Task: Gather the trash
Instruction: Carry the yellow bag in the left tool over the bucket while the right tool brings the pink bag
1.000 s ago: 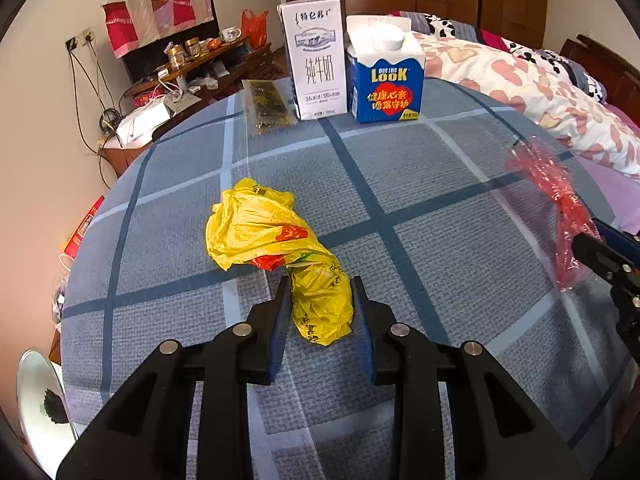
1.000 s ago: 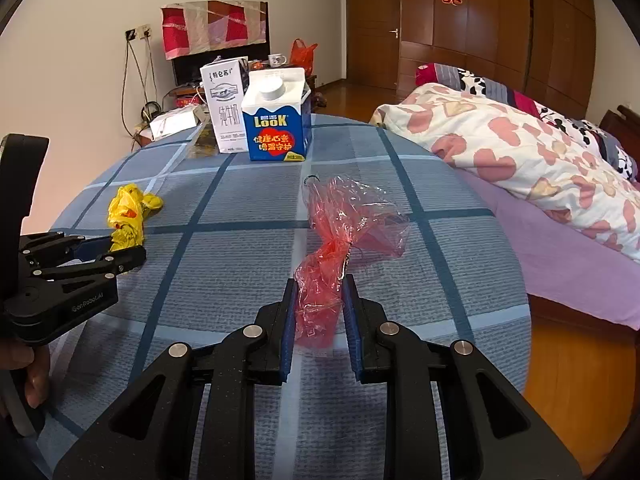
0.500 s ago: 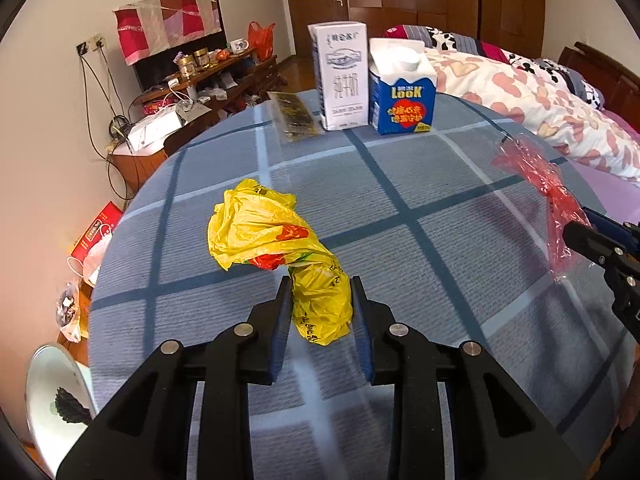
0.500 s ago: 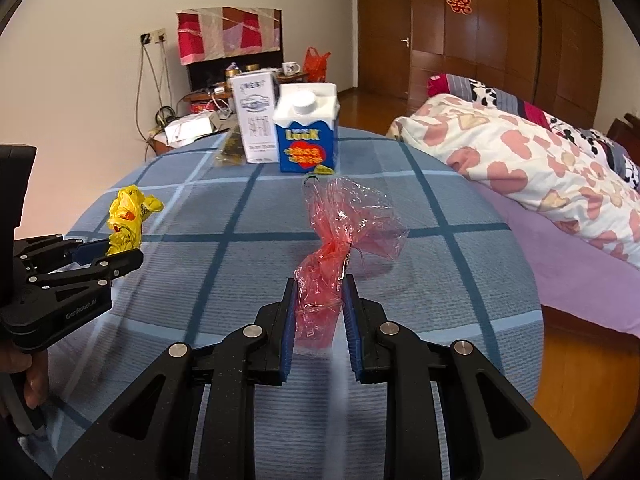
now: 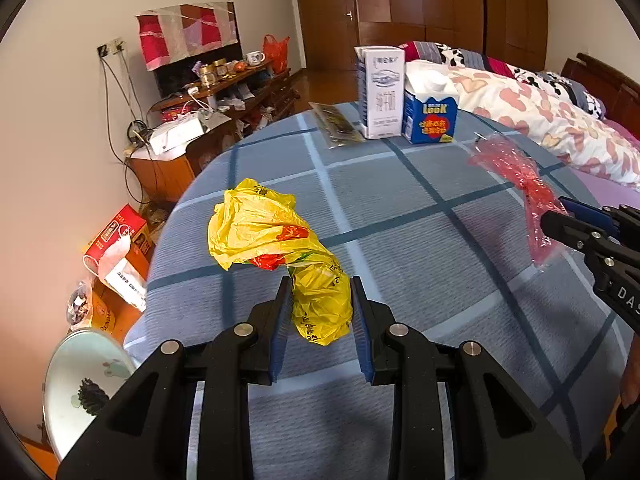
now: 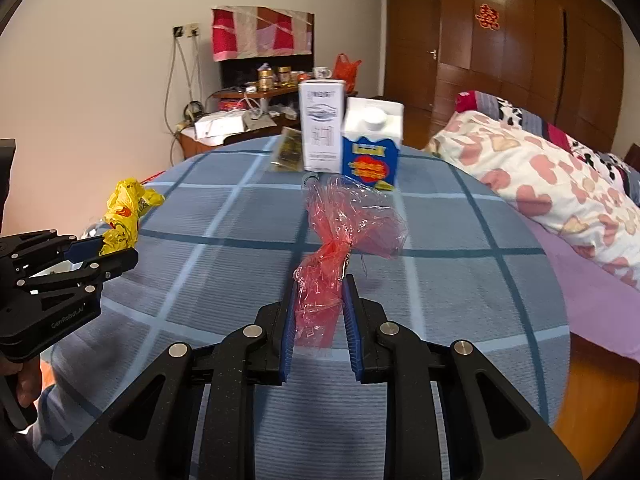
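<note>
Left wrist view: the left hand-held gripper pinches the tail of the crumpled yellow bag, as it did a second ago. The bag now hangs higher over the checked blue surface, and more floor shows past the surface's edge.

Right wrist view: the right hand-held gripper stays clamped on the red cellophane wrapper, lifted further. The white carton and blue carton stand touching at the far edge.
</note>
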